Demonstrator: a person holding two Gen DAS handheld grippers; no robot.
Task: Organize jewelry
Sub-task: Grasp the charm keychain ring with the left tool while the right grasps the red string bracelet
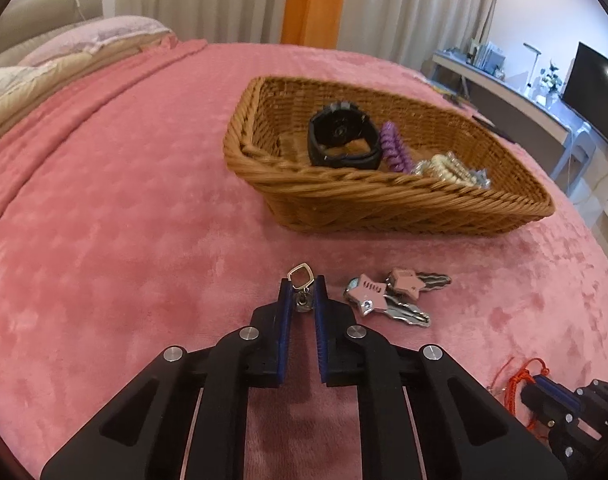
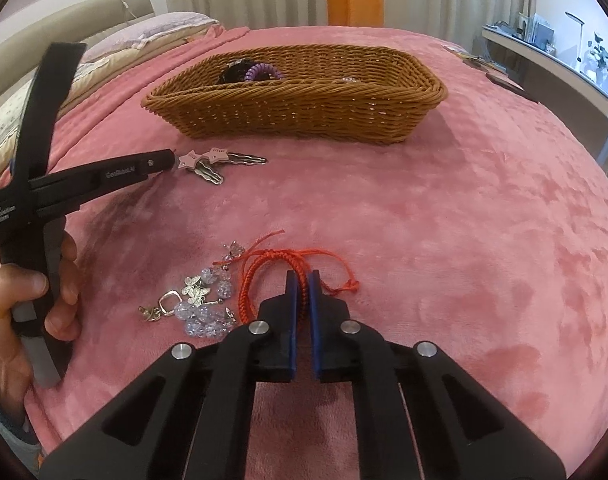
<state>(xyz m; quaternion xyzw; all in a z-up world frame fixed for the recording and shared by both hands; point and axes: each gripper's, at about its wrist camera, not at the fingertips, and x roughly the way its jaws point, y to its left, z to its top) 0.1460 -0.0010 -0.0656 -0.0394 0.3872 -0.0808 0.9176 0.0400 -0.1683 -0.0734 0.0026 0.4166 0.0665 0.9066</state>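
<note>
Jewelry: the basket [image 1: 384, 204] on the bed [image 1: 124, 220] holds three pieces. Our left hand-held gripper [image 1: 303, 294] clamps a clasp [image 1: 301, 278], the right [image 2: 303, 292] a cord [image 2: 300, 260]; hairpins [image 1: 388, 296] and beads [image 2: 200, 308] remain.
</note>
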